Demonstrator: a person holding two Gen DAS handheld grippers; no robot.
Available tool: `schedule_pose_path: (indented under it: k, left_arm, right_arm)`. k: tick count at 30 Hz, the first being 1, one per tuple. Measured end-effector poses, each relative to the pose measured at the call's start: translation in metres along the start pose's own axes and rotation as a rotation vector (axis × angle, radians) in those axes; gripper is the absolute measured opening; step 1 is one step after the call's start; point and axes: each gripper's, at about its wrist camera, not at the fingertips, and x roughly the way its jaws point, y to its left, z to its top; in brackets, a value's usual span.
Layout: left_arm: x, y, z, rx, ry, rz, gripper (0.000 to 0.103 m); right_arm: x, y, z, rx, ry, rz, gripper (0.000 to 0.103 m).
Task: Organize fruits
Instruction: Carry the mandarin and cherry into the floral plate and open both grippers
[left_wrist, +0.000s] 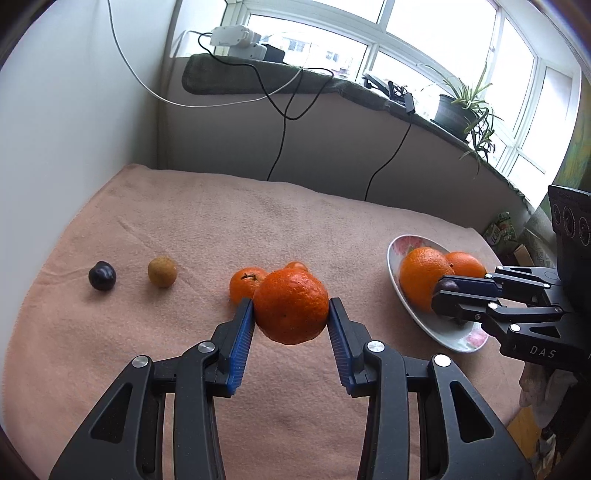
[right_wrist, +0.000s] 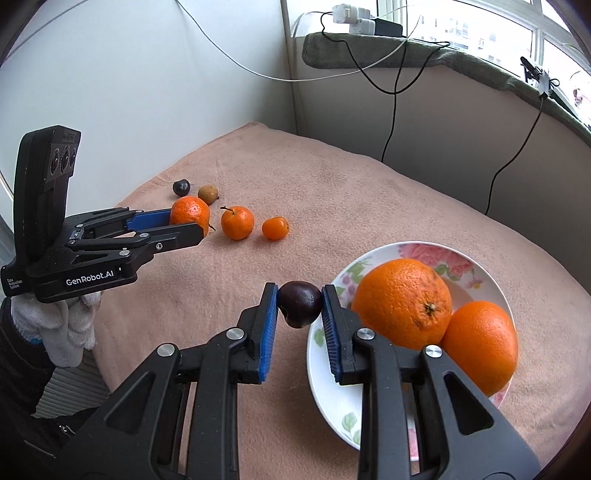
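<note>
My left gripper (left_wrist: 291, 308) is shut on a large tangerine (left_wrist: 291, 306), held just above the pink blanket; it also shows in the right wrist view (right_wrist: 189, 213). My right gripper (right_wrist: 300, 302) is shut on a dark plum (right_wrist: 299, 303) at the near-left rim of the floral plate (right_wrist: 332, 387), which holds two big oranges (right_wrist: 402, 302). On the blanket lie a medium tangerine (right_wrist: 237, 222), a small tangerine (right_wrist: 275, 228), a brown fruit (left_wrist: 161, 271) and a second dark plum (left_wrist: 102, 275).
The blanket-covered table (left_wrist: 221, 221) meets a white wall on the left and a low sill wall behind. Black and white cables (left_wrist: 280, 122) hang from the sill. A potted plant (left_wrist: 461, 107) stands on the sill at right.
</note>
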Motion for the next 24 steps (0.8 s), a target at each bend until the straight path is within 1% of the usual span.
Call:
schedule_pose_path:
  k: [4, 10, 17, 24]
  left_arm:
    - [-0.001, -0.014, 0.000, 0.007, -0.005, -0.025, 0.038]
    - [-0.001, -0.031, 0.000, 0.028, -0.005, -0.059, 0.038]
    - [0.002, -0.053, -0.001, 0.049, 0.003, -0.101, 0.038]
    - [0.007, -0.073, -0.004, 0.070, 0.018, -0.141, 0.038]
  right_arm:
    - [-0.016, -0.013, -0.010, 0.056, -0.031, -0.003, 0.025]
    - [-0.037, -0.032, -0.027, 0.118, -0.060, -0.035, 0.025]
    - [-0.052, -0.051, -0.044, 0.175, -0.074, -0.069, 0.025]
    - [-0.060, -0.070, -0.059, 0.235, -0.073, -0.091, 0.025]
